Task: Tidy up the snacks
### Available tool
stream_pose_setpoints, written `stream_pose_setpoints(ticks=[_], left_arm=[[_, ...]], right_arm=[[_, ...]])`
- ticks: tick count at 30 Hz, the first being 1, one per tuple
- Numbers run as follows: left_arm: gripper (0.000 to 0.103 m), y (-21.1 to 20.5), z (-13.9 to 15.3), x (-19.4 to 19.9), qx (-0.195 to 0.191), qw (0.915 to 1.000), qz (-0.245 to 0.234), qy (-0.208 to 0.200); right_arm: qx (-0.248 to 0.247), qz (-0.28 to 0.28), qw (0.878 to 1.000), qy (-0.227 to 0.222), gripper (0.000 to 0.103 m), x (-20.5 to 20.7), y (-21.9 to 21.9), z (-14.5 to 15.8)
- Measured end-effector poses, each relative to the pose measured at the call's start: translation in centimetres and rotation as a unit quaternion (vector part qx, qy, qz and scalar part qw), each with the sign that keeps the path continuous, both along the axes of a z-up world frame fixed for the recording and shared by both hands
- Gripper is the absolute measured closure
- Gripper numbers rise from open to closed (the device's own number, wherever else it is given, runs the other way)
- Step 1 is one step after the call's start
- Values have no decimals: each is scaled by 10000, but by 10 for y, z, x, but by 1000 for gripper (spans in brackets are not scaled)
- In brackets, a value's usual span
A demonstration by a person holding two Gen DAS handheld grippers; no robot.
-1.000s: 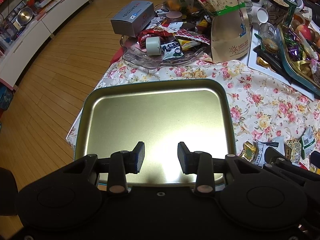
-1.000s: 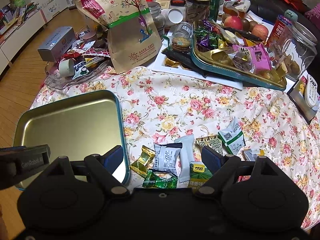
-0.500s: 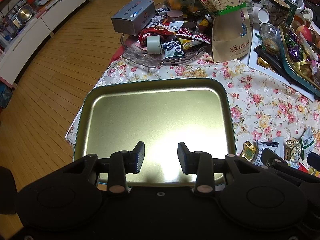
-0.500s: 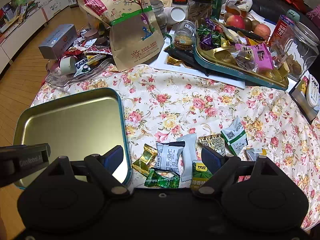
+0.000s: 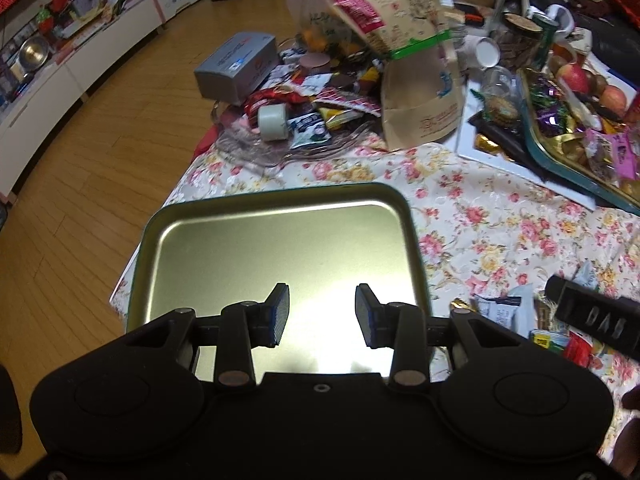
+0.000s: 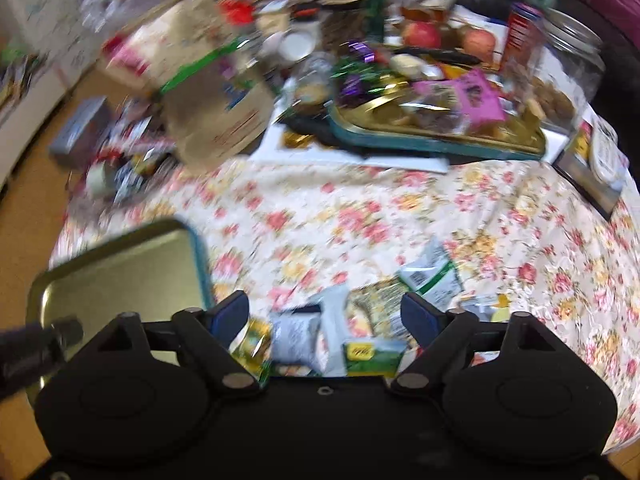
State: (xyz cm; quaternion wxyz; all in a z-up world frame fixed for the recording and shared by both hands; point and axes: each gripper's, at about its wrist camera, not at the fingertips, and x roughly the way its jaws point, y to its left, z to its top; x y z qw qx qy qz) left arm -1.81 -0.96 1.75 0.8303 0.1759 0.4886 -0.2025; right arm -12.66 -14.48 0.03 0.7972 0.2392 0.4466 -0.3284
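An empty gold tray (image 5: 280, 248) with a teal rim lies on the floral tablecloth at the table's near left corner. My left gripper (image 5: 322, 312) hovers open over its near part with nothing between its fingers. To the tray's right lies a small pile of snack packets: a grey-white packet (image 6: 296, 338), a green packet (image 6: 372, 356), a gold candy (image 6: 252, 344) and a white-green packet (image 6: 430, 280). My right gripper (image 6: 326, 316) stands just above this pile, jaws wide and closing, packets between them but the pads touching none. The right wrist view is motion-blurred.
At the table's back stand a kraft paper bag (image 5: 416, 80), a grey box (image 5: 236, 64), a glass dish (image 5: 256, 152) of snacks, a teal-rimmed tray (image 6: 440, 146) heaped with sweets and a clear jar (image 6: 560, 72). Wooden floor (image 5: 100, 160) lies left of the table edge.
My right gripper has swung to the right over the snack pile and rolled, its fingers a little closer together. The left gripper has turned slightly to the right above the tray.
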Motion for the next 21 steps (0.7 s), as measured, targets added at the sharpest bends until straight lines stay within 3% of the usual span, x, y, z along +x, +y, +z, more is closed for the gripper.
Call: stream_pose_setpoints(ticks=[6,10,13,18,21], left_arm=[[57,-15,-1,-7,-190,9994,-190,202],[57,-30,-6,-14,-146,9982,-381,435],[57,-44,-8,-24,-123,9966,-631,515],[57,-68,-14,-41,-40,9937,-919,633],[57,-80,-20,-46,-54,9908,-972,935]], right_arm=[[-335,-607,9962,-526,16,-30,-32,16],[38,-614,9904,-1234,12,-56,-54,17],[172,-773,9920,-980,12,-65,-68,9],[81,-633,9979,132,13,-73,-77,-20],[241,-616,9964,528,18,-84,-80,-40]])
